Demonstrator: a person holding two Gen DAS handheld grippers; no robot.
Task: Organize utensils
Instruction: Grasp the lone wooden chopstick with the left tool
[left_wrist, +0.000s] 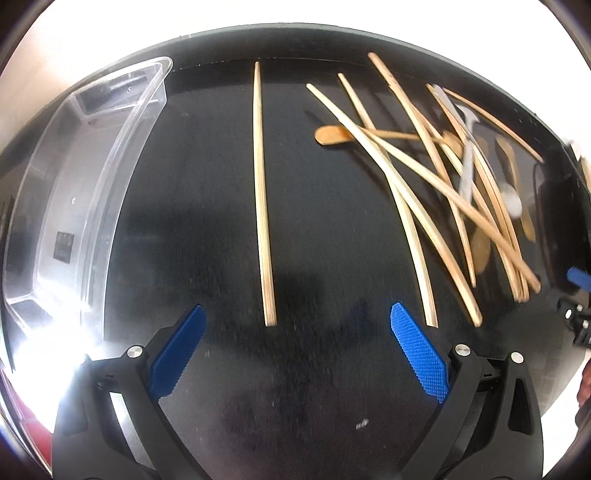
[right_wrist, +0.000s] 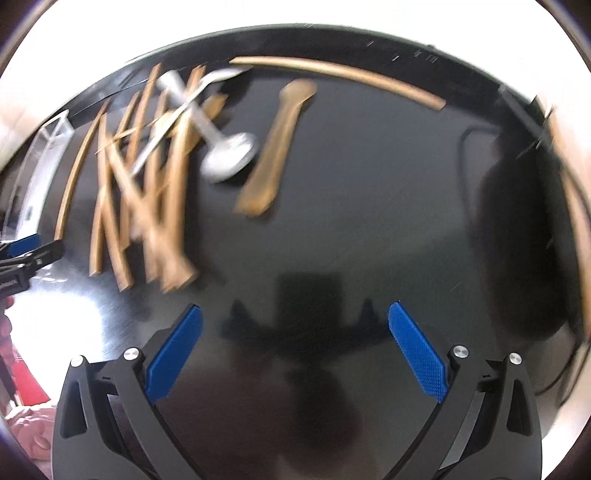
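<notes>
A single wooden chopstick pair (left_wrist: 263, 192) lies lengthwise on the black table just ahead of my left gripper (left_wrist: 295, 321), which is open and empty. A heap of crossed wooden chopsticks (left_wrist: 436, 192) with wooden spoons (left_wrist: 332, 134) and a metal spoon (left_wrist: 467, 166) lies to the right. In the right wrist view the same heap (right_wrist: 147, 184) sits at the left, with a metal spoon (right_wrist: 229, 155) and a wooden spoon (right_wrist: 273, 155) beside it. My right gripper (right_wrist: 295, 321) is open over bare table. The view is blurred.
A clear plastic organizer tray (left_wrist: 74, 192) stands at the left of the table. One curved wooden stick (right_wrist: 332, 74) lies near the far edge. The other gripper shows at the right edge (left_wrist: 580, 295) and left edge (right_wrist: 26, 254).
</notes>
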